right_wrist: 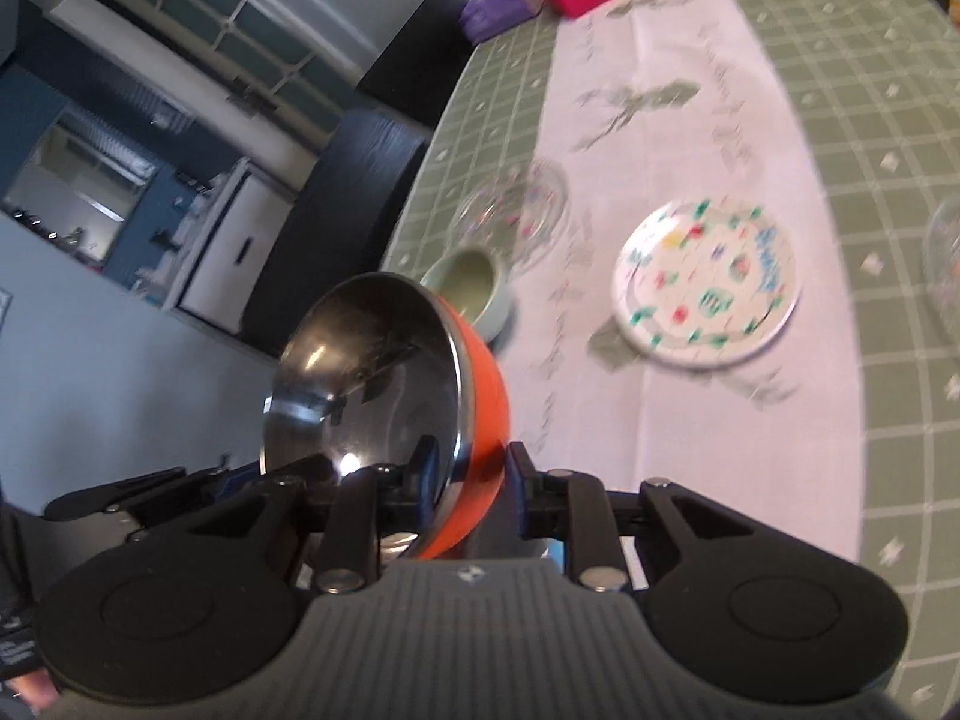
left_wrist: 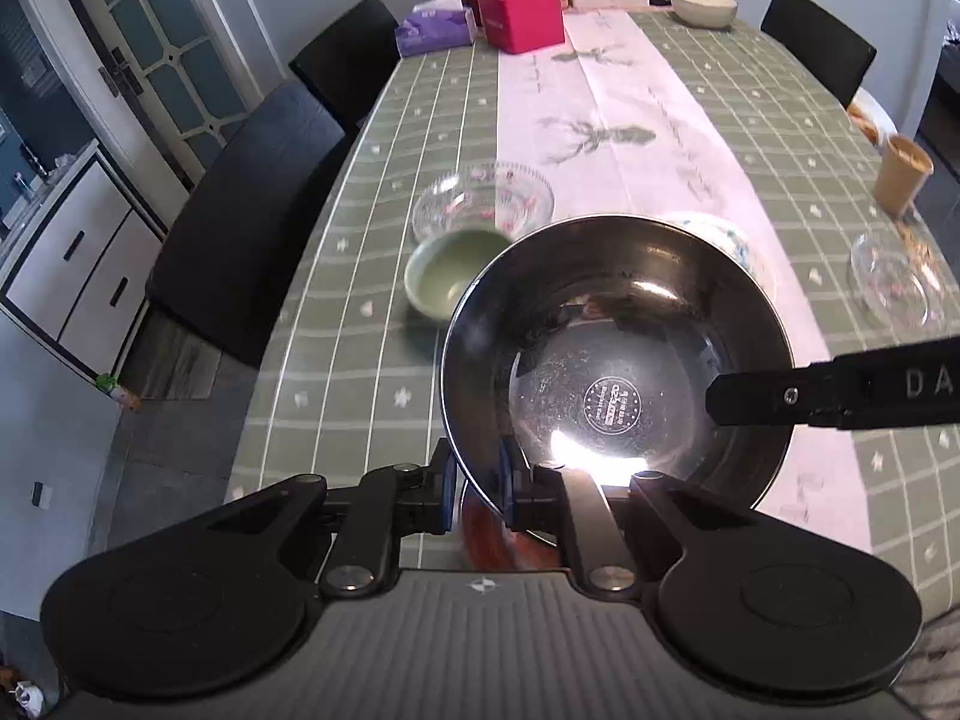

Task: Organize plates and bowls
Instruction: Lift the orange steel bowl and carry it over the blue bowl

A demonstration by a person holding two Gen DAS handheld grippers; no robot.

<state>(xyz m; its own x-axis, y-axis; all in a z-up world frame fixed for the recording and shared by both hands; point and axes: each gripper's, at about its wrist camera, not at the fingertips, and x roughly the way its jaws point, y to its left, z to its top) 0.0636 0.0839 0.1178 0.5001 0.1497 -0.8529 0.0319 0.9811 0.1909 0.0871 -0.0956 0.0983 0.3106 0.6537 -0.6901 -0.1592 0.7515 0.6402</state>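
Observation:
A steel bowl with an orange outside (left_wrist: 612, 360) is held above the table; it also shows in the right wrist view (right_wrist: 384, 414). My left gripper (left_wrist: 477, 495) is shut on its near rim. My right gripper (right_wrist: 468, 498) is shut on its rim too, and its finger (left_wrist: 828, 393) shows in the left wrist view at the bowl's right side. A small green bowl (left_wrist: 447, 282) (right_wrist: 474, 288) and a clear glass bowl (left_wrist: 483, 198) (right_wrist: 516, 210) sit on the table beyond. A patterned plate (right_wrist: 708, 282) lies on the white runner, mostly hidden in the left wrist view (left_wrist: 726, 240).
A second glass bowl (left_wrist: 894, 279) and a tan cup (left_wrist: 900, 174) sit at the right. A white bowl (left_wrist: 703, 6), a pink box (left_wrist: 522, 15), a purple pack (left_wrist: 432, 30) and jars stand at the far end. Black chairs (left_wrist: 240, 228) line the left side.

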